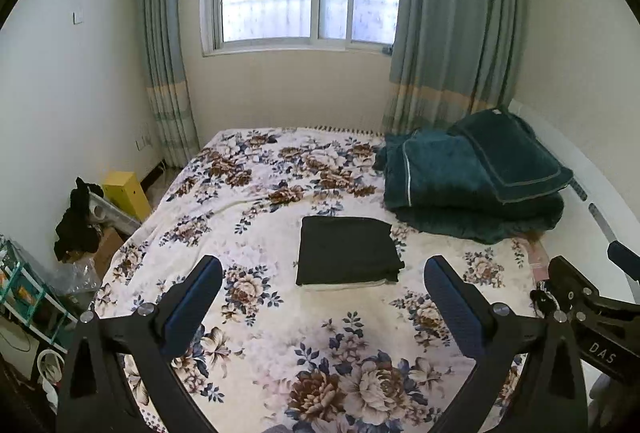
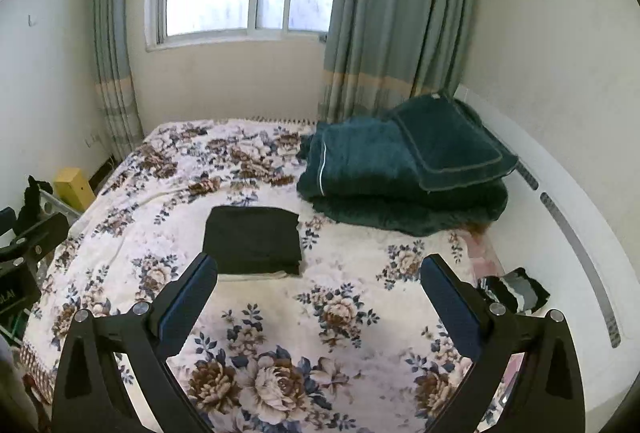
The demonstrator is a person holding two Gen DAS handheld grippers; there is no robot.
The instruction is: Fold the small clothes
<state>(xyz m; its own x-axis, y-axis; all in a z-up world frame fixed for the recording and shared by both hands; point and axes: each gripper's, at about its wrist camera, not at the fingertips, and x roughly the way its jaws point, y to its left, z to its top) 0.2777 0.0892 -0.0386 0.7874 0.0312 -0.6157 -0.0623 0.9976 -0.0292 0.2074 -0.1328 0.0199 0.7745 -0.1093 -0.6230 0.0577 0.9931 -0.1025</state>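
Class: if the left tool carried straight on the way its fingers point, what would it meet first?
Probably the folded black garment lying on the floral bedspread, which sits centred ahead of the open left tool. Depth is unclear; it might touch bare bedspread just short of it.

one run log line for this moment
left gripper open, empty | right gripper open, empty | black garment folded on bed | striped clothes unfolded

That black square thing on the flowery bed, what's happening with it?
That is a black folded garment, lying flat on a white folded cloth on the floral bedspread. Nobody is touching it right now. A person holds the left hand-held gripper and the right hand-held gripper above the bed, both open and empty. A small pile of dark and grey clothes waits at the bed's right edge. Teal folded bedding sits behind.
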